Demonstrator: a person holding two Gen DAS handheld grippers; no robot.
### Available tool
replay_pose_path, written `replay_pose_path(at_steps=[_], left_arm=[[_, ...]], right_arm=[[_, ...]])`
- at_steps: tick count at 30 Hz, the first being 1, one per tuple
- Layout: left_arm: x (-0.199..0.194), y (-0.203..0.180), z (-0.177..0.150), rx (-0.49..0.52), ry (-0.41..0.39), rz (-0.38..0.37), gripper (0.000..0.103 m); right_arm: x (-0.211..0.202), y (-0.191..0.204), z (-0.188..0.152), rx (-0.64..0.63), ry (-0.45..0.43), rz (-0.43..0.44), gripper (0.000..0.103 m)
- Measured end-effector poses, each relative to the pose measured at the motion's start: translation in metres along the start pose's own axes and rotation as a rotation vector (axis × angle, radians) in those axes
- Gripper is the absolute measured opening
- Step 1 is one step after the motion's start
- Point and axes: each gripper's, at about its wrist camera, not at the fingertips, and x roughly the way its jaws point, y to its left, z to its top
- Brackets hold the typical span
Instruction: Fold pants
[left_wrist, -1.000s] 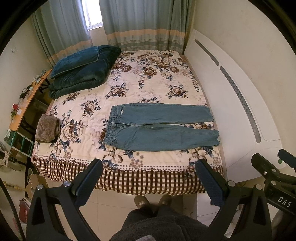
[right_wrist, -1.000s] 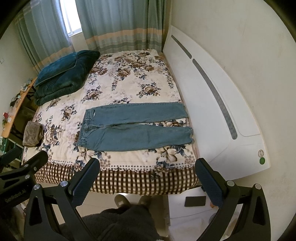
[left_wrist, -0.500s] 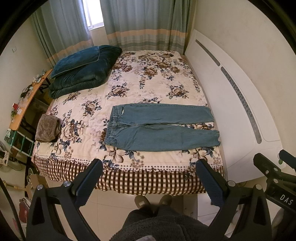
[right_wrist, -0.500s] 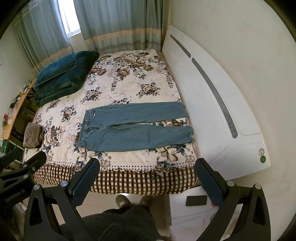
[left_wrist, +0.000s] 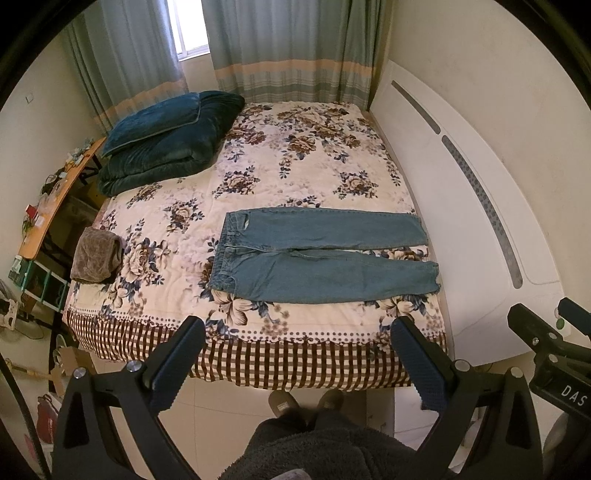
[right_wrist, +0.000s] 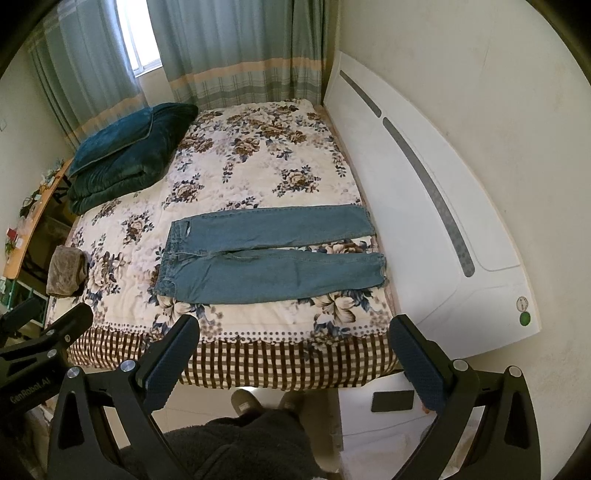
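Two grippers, left gripper (left_wrist: 297, 354) and right gripper (right_wrist: 295, 350), hang short of the bed (left_wrist: 295, 354), jaws wide, holding nothing. Jeans (left_wrist: 321, 254) lie flat mid-frame, legs spread toward the headboard (left_wrist: 461, 221). Folded blanket (left_wrist: 166, 144) upper left.

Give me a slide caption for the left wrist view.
Open left gripper held above the floor before a floral bed with jeans laid flat.

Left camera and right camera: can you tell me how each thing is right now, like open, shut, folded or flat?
left gripper: open, holding nothing.
right gripper: open, holding nothing.
jeans: spread flat on the bed, unfolded, legs apart.
teal blanket: folded, pillow on top.
brown cloth: folded, near the bed edge.
curtains: partly drawn, window showing.
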Motion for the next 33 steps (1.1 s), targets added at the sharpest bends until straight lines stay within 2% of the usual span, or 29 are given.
replay_pose_path(at_steps=[16,23,28,31,33], left_arm=[[-0.001,0.006,0.008,0.000,-0.001,-0.001,0.102],[0.009,0.000,0.014,-0.011,-0.001,0.023,0.103],[0.045,-0.001,0.025,-0.044,-0.025,0.100,0.103],[0.078,0.001,0.034,-0.048,-0.017,0.144,0.103],[0.106,0.003,0.041,-0.053,0.019,0.172,0.103]], right_arm=[[-0.007,-0.001,0.014,0.010,-0.004,0.018,0.103],[-0.003,-0.004,0.023,0.022,0.004,0.023,0.103],[0.029,-0.020,0.035,0.057,0.042,0.037,0.103],[0.067,-0.033,0.041,0.092,0.072,0.052,0.103],[0.100,-0.041,0.045,0.112,0.100,0.057,0.103]])
